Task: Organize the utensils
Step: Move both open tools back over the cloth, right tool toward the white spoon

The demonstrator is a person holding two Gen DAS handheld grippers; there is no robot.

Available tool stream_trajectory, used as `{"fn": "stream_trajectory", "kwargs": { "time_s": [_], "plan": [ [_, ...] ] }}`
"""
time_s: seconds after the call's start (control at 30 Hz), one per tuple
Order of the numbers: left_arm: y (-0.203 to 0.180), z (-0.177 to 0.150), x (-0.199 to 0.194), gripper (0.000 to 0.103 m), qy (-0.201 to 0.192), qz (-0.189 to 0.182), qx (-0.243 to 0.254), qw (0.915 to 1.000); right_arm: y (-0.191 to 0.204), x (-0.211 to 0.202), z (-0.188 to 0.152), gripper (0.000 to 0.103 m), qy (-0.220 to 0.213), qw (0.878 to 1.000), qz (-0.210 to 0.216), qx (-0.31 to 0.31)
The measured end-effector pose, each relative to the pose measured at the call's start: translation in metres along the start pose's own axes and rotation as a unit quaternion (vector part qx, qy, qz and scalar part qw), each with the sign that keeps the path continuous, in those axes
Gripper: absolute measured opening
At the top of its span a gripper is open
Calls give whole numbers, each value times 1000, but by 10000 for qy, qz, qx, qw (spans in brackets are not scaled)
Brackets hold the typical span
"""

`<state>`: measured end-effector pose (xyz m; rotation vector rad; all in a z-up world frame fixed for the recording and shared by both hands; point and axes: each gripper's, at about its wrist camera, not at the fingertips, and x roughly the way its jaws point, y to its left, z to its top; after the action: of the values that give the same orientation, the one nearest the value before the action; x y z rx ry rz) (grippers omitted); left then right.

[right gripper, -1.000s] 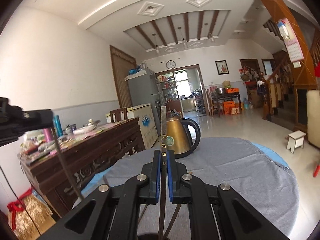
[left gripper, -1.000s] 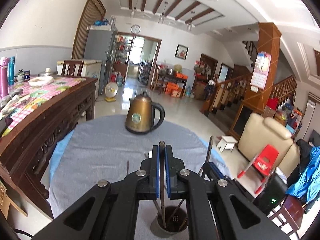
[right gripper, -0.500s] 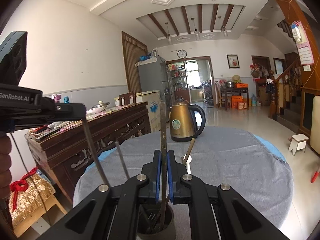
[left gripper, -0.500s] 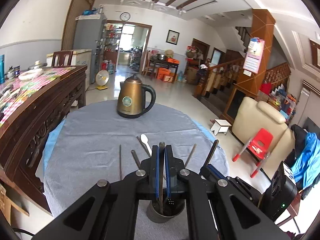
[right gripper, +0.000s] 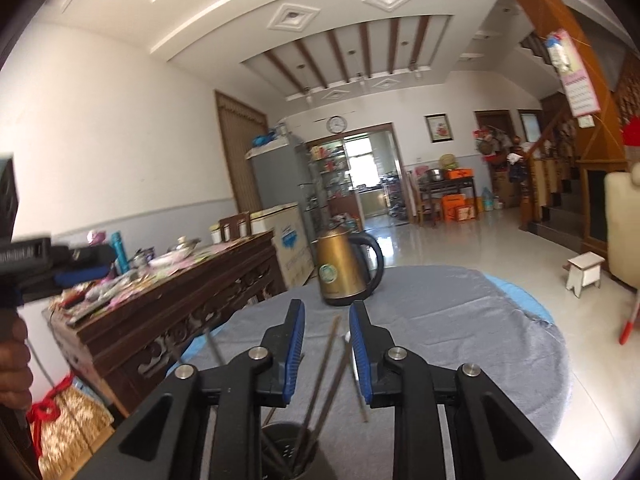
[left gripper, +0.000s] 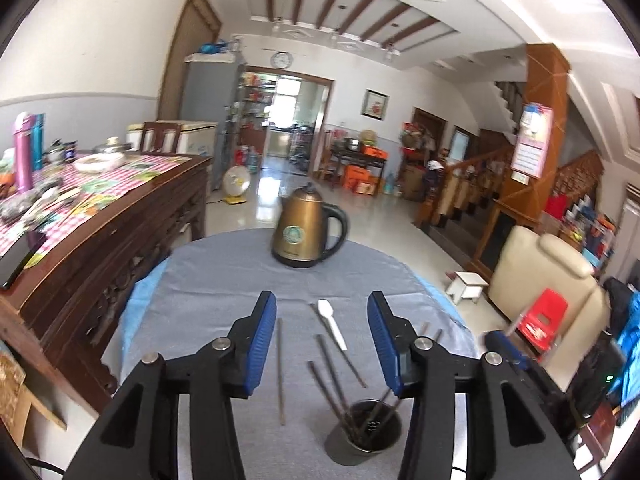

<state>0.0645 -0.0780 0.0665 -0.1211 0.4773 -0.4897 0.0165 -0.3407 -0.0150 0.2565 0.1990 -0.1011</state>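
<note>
Chopsticks stand leaning in a dark cup on the grey-clothed bench, just below and between the two tongs. The left tongs are opening, released, nothing pressed by their blue pads. The right tongs are opening too; chopsticks rise through their gap without being pinched. A white spoon lies beyond the left tongs, and a brass kettle stands farther off.

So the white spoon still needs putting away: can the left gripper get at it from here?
Probably yes. The left gripper, jaws opening and empty, points toward the white spoon, which lies alone on the grey cloth.
</note>
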Motion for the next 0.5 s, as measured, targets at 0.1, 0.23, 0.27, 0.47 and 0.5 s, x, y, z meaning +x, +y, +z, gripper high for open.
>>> {"fn": "stream_trajectory", "kwargs": {
  "time_s": [0.1,0.23,0.27,0.47,0.5],
  "plan": [
    [18,3,-2,61,-81,295,-211,9993,-15,0,6,26,-45,9997,-192,143],
    [44,6,-4,62,-121,627,-481,9968,-39,6,11,26,71,9981,-374,489],
    [49,6,-3,62,-113,695,-537,9961,-44,8,12,26,116,9975,-415,567],
    [71,1,9,63,149,968,-756,9923,-78,21,5,26,554,9908,-555,1103],
    [74,-1,14,63,230,1006,-769,9917,-83,23,3,26,633,9894,-569,1177]
  ]
}}
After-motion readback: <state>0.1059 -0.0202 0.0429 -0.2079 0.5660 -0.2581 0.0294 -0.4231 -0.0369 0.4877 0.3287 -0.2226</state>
